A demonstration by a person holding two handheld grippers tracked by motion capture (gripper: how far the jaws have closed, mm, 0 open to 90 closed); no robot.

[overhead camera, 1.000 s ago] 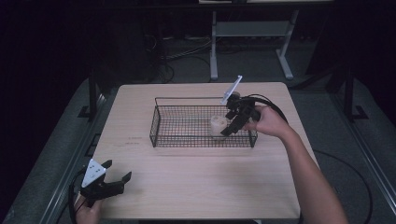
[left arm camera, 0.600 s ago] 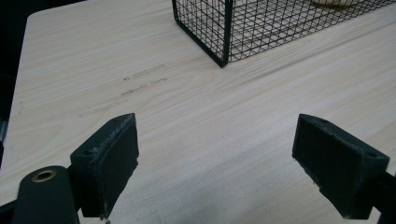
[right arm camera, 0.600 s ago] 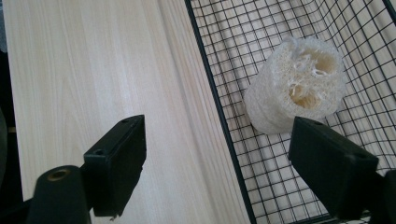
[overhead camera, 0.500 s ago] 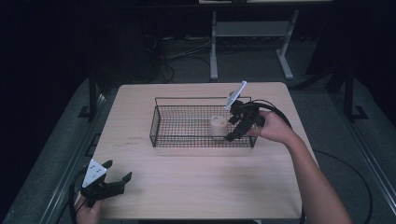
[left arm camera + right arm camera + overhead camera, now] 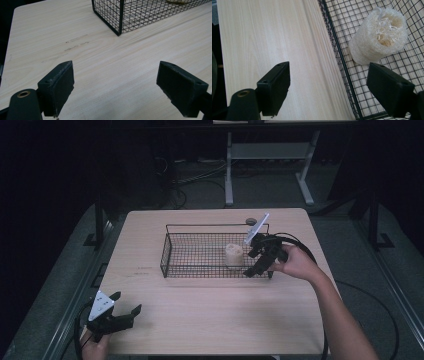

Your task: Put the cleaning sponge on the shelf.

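Observation:
A black wire basket (image 5: 200,255) stands in the middle of the wooden table. A pale loofah piece (image 5: 233,255) (image 5: 378,35) stands upright inside it, toward the right end. My right gripper (image 5: 251,264) (image 5: 329,87) is open at the basket's near right corner. Its jaws straddle the near wall, one over the table and one over the mesh floor, and the loofah is a little beyond them, untouched. My left gripper (image 5: 127,302) (image 5: 116,82) is open and holds nothing. It is low over the bare table at the near left corner, with the basket's corner (image 5: 119,22) ahead of it.
A small round grey disc (image 5: 251,221) lies on the table just behind the basket's right end. The right gripper's black cable (image 5: 300,245) loops across the table's right side. The table's near edge runs close beneath the left gripper.
My right gripper has drawn back from the loofah toward the basket's near right corner. The loofah stays in the basket, and the left gripper has not moved.

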